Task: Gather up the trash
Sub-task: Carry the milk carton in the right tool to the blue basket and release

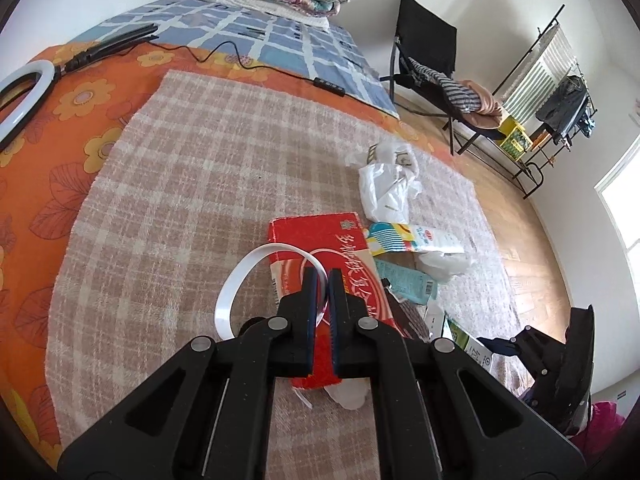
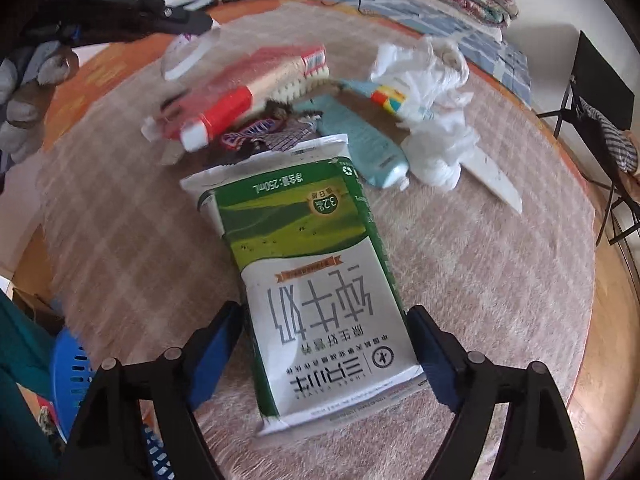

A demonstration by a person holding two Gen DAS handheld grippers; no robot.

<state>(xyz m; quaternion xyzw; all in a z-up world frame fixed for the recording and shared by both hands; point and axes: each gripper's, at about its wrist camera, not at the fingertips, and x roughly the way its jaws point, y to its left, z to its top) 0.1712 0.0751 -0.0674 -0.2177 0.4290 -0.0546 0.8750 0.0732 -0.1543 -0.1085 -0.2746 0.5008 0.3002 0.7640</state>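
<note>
My left gripper (image 1: pixel 323 276) is shut on a white plastic strap loop (image 1: pixel 234 292) above a flat red box (image 1: pixel 320 240). My right gripper (image 2: pixel 325 316) is open, its blue-padded jaws on either side of a green-and-white milk carton (image 2: pixel 308 280) lying on the plaid blanket (image 2: pixel 480 260); the carton also shows in the left wrist view (image 1: pixel 470 346). Behind it lie a candy-bar wrapper (image 2: pixel 256 130), a light-blue tube (image 2: pixel 364 144), crumpled white plastic bags (image 2: pixel 432 92) and a red-and-white box (image 2: pixel 240 92).
The trash lies on a bed with an orange flowered sheet (image 1: pixel 52 152). A ring light (image 1: pixel 20 100) and black cable (image 1: pixel 248 62) lie at the far left. A blue basket (image 2: pixel 72 368) stands beside the bed. A black chair (image 1: pixel 428 60) and clothes rack (image 1: pixel 552 92) stand across the room.
</note>
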